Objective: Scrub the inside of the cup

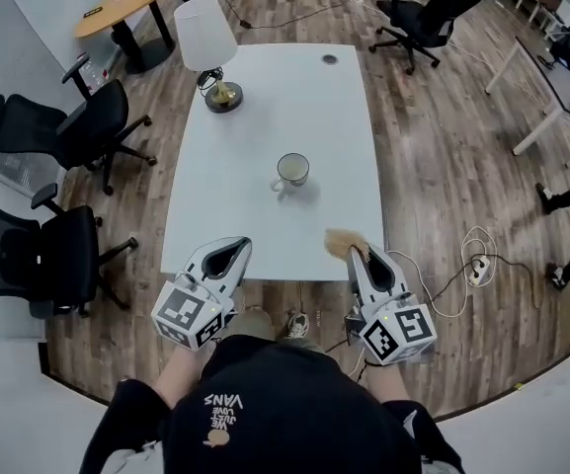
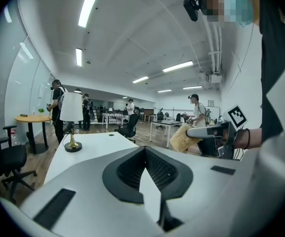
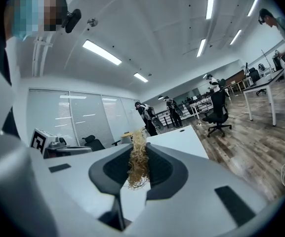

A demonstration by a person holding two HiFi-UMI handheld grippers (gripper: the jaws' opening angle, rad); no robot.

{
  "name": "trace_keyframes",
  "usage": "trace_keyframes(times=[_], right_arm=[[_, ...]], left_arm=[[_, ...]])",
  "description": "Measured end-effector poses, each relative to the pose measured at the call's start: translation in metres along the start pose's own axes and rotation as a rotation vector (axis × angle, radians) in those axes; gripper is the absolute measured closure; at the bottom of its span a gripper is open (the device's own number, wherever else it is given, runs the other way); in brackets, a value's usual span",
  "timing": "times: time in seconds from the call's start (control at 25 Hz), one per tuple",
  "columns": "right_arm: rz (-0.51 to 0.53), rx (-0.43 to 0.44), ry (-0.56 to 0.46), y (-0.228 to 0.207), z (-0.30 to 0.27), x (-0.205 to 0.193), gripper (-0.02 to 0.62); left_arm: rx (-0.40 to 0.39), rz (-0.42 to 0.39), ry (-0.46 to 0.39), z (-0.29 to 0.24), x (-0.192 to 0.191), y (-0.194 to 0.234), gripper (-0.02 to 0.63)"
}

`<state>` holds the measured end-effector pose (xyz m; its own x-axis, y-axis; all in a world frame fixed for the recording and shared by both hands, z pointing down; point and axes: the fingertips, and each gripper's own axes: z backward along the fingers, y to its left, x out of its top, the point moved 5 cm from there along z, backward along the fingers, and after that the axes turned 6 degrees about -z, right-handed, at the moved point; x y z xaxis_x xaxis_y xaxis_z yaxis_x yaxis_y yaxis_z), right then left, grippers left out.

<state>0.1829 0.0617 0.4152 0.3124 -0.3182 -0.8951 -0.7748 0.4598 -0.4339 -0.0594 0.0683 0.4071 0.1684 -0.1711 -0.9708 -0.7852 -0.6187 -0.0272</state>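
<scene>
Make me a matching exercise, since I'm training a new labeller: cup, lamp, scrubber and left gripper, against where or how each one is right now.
Things
1. cup
2. lamp
3. scrubber
4. left gripper

Places or states
A. shut, with nothing in it
B. pinched in the right gripper
C. upright near the middle of the table, on its own
D. standing at the table's far left part

Pairs: 1-C, 2-D, 3-B, 4-A
</scene>
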Motion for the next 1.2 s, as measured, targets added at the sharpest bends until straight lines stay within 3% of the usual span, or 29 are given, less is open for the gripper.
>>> trace_keyframes(times=[0.16,0.44,1.2], right_arm=[[-0.016,-0.004,0.004,-0.012,-0.009,0.001,0.525],[-0.009,-0.041,0.001,-0.021,-0.034,0.014,0.525],[0.005,-0.1,-0.02,-0.02,-0.124,0.034,0.525]], left_arm=[[0.012,0.009,-0.001,-0.013,0.002,0.008,0.595],[-0.049,0.019,-0.013,-0.048,0.008,0.026,0.595],[-0.13,-0.01,-0.034,-0.109,0.015,0.119,0.595]])
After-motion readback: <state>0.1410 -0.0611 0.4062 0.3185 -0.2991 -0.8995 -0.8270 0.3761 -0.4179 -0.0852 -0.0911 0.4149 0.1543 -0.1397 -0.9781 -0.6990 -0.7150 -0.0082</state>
